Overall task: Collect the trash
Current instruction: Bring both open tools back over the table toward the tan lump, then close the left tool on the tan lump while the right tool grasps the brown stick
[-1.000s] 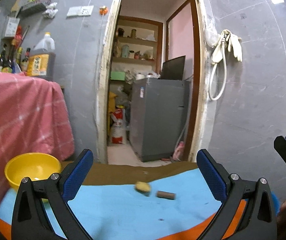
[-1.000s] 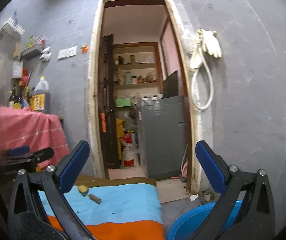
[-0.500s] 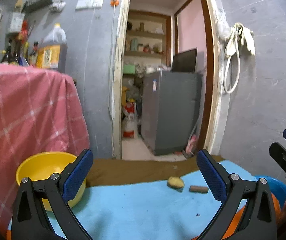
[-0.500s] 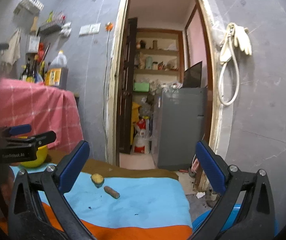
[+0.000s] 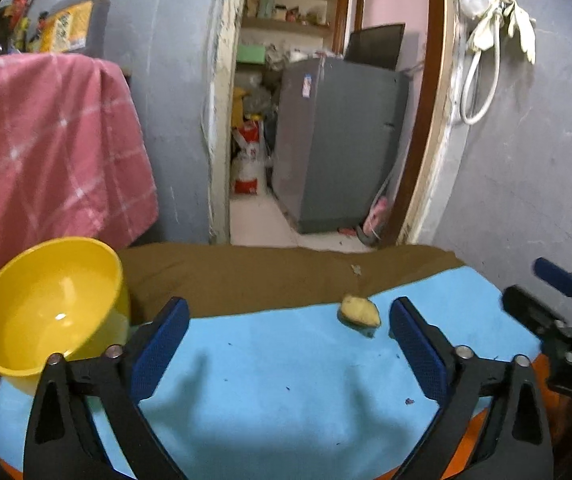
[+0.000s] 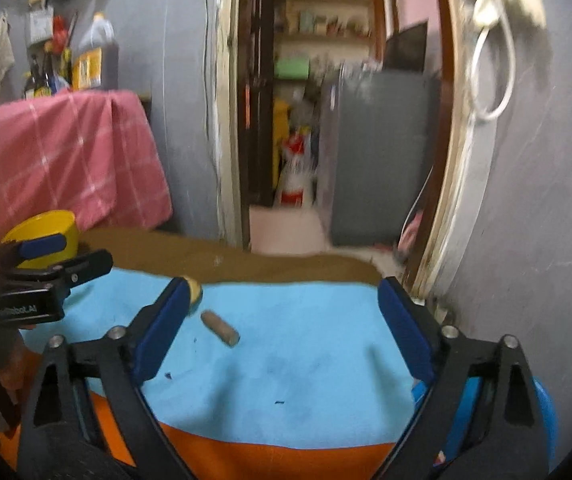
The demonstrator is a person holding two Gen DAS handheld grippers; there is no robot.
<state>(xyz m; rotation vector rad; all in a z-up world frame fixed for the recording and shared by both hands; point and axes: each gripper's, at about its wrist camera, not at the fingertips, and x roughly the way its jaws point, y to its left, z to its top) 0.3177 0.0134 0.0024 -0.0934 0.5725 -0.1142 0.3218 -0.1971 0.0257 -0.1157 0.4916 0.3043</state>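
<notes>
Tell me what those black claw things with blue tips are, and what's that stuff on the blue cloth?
They are grippers: two-finger tongs a person holds, one per hand. A camera on each looks along its fingers, giving one picture each. The left gripper and right gripper are both open and hold nothing. On the blue cloth lie two bits of trash: a yellowish scrap and a small brown cylinder. A yellow bowl sits at the left. A blue tub shows low at the right, past the cloth's edge.

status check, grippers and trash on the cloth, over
Left gripper open, empty. Right gripper open, empty. Yellow scrap and brown cylinder lie loose on blue cloth. Path unobstructed.
</notes>
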